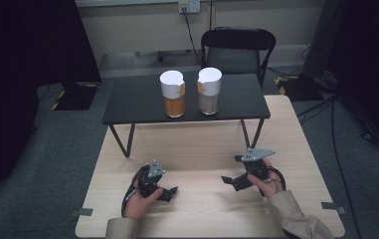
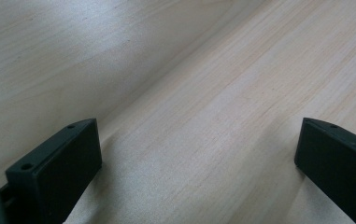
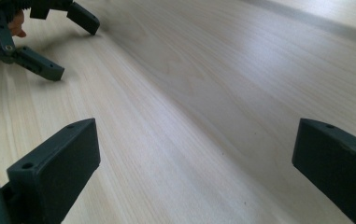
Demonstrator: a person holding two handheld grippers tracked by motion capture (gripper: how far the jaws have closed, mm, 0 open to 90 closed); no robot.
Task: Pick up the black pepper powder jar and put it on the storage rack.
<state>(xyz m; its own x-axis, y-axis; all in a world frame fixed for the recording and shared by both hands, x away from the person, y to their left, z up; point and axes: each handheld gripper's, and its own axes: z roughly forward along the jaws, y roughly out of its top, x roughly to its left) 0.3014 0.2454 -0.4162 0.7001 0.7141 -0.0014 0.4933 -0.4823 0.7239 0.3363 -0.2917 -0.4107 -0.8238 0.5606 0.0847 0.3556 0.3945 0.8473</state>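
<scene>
Pale wood table (image 1: 202, 149) holds both hands low: left gripper (image 1: 169, 193) and right gripper (image 1: 232, 181) rest with fingers wide, holding nothing, ready to reach. Far back, on a small black table (image 1: 127, 104), stand the orange cup (image 1: 172, 93) and the grey cup (image 1: 209, 90).

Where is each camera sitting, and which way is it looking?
High view: above the person's side, looking forward and down at the wooden table, two jars on a black stand; both hands, left gripper, right gripper.
Left gripper view: low between open jaws, facing bare wood.
Right gripper view: low between open jaws, facing the left gripper.
All share the table.
</scene>
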